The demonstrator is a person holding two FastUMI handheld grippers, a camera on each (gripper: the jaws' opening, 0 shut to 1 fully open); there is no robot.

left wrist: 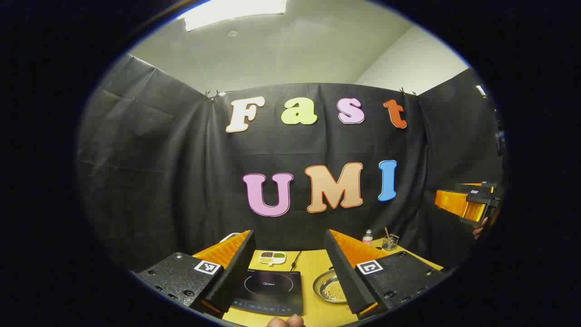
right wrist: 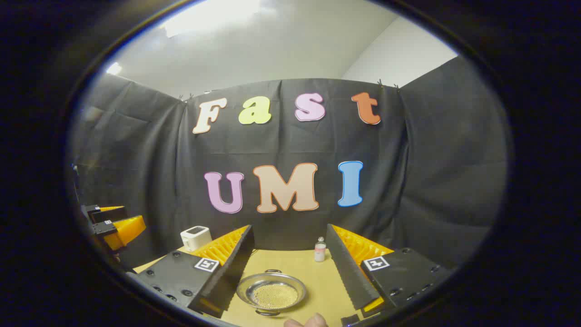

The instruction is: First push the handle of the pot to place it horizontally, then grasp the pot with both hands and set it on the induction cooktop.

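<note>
Table (right wrist: 324, 277) of yellow wood carries our induction cooktop (left wrist: 272, 286), its printed brand too small to read. Right of it sits the pot (right wrist: 271, 291), shiny steel, shallow, holding pale beads. Left gripper (left wrist: 289, 268) and right gripper (right wrist: 290, 272) hover, both spread wide, holding nothing.

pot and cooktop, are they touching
Apart. The left gripper view shows bare table between the pot and the cooktop.

Bright ceiling panel (left wrist: 236, 12) glares at twelve o'clock; edges bend strongly, rims perhaps slightly soft.
</note>
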